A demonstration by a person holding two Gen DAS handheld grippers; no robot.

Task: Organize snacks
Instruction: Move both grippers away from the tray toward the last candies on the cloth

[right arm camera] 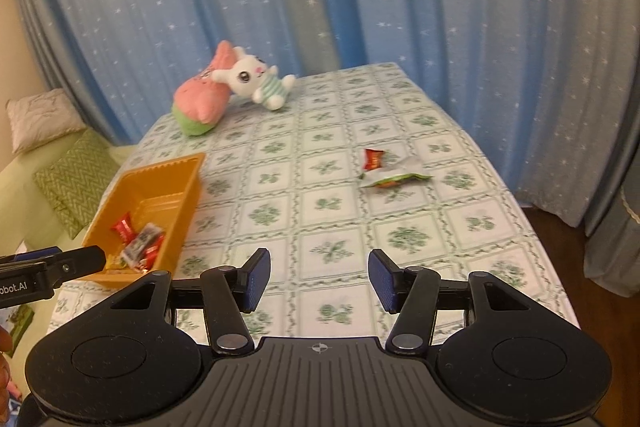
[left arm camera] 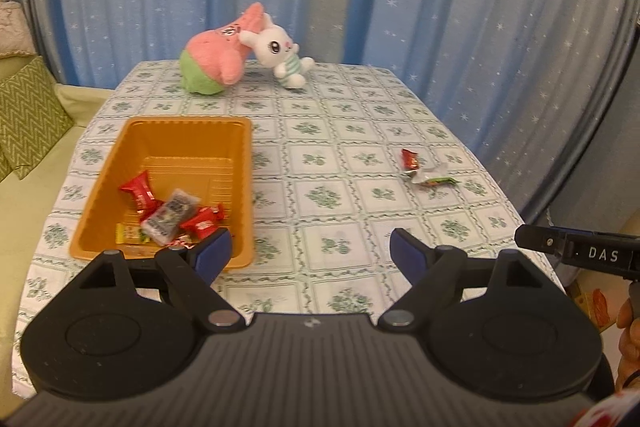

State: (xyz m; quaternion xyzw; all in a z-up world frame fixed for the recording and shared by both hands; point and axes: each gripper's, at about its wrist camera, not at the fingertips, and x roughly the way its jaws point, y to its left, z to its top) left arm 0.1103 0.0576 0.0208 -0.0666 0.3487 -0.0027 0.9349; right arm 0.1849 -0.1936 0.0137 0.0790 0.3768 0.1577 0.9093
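An orange tray (left arm camera: 188, 131) (right arm camera: 188, 187) sits on the left of the table and holds several wrapped snacks (left arm camera: 172, 213) (right arm camera: 138, 245), mostly red. Two loose snacks lie on the cloth to the right: a small red packet (left arm camera: 411, 159) (right arm camera: 373, 159) and a silver-green packet (left arm camera: 432, 179) (right arm camera: 394, 179) just in front of it. My left gripper (left arm camera: 310, 251) stands open and empty above the near edge of the table, its left finger over the tray's near right corner. My right gripper (right arm camera: 318, 277) is open and empty, well short of the loose packets.
A pink-and-green plush (left arm camera: 218, 55) (right arm camera: 202, 97) and a white rabbit plush (left arm camera: 280, 53) (right arm camera: 256, 79) lie at the far end of the table (left arm camera: 340, 147). A blue starred curtain hangs behind. Green cushions (left arm camera: 28, 115) rest on a sofa at left.
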